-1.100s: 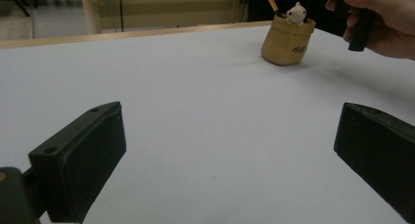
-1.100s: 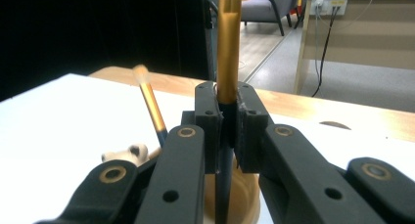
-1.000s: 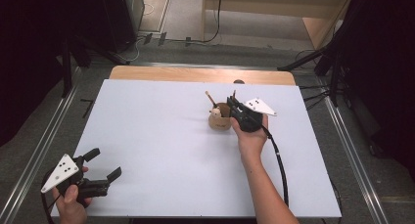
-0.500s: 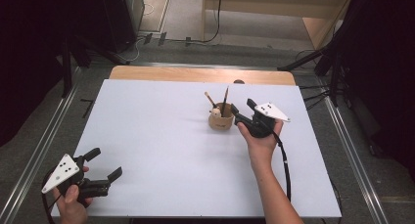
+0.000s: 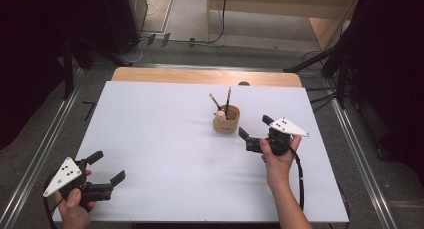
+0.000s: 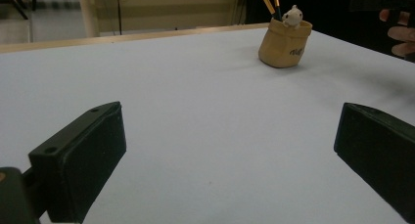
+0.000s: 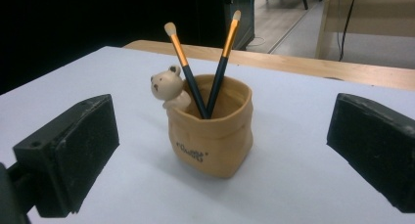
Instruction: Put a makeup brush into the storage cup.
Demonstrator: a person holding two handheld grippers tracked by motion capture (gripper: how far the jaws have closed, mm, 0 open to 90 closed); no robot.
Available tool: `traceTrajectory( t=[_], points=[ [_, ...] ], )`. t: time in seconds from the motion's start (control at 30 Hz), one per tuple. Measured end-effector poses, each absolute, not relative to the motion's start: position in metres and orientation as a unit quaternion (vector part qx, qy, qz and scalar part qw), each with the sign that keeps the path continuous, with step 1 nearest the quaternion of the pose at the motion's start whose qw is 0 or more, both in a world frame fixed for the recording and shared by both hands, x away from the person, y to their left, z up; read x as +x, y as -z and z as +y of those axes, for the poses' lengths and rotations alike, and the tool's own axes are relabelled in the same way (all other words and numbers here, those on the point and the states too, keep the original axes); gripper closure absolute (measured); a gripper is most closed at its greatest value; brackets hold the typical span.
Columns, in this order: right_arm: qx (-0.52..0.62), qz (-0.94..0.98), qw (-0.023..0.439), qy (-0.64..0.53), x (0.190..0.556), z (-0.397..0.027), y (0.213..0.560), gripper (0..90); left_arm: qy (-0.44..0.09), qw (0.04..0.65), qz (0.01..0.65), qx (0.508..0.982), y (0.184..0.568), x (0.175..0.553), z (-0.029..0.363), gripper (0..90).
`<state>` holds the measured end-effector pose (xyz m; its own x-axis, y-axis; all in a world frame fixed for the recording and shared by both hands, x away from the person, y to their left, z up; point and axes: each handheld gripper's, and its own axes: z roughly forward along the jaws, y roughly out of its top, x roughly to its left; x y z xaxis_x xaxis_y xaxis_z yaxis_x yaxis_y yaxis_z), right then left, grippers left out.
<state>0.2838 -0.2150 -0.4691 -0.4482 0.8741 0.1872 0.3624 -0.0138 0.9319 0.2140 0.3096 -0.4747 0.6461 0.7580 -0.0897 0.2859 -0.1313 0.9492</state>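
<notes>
The right claw (image 5: 254, 131) has just opened, releasing a brush (image 5: 227, 102) into the pot (image 5: 226, 121) at centre frame; that placement looks done.

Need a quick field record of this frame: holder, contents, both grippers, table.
holder: tan bag-shaped pen holder, upright on the white table, small bear figure at its rim
contents: two makeup brushes, leaning apart
right gripper: open, jaws have just been opening, nothing between them, apart from the holder
left gripper: open, empty, near table corner
</notes>
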Motion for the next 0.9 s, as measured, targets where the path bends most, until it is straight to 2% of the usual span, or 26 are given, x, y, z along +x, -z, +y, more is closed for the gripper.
traceTrajectory(
  t=[0.9],
  points=[
    [0.472,0.653,0.249,-0.537,0.222,-0.257,0.488,0.0,-0.21,0.561,0.363,0.713,0.473,0.212,0.309,0.0]
  ],
)
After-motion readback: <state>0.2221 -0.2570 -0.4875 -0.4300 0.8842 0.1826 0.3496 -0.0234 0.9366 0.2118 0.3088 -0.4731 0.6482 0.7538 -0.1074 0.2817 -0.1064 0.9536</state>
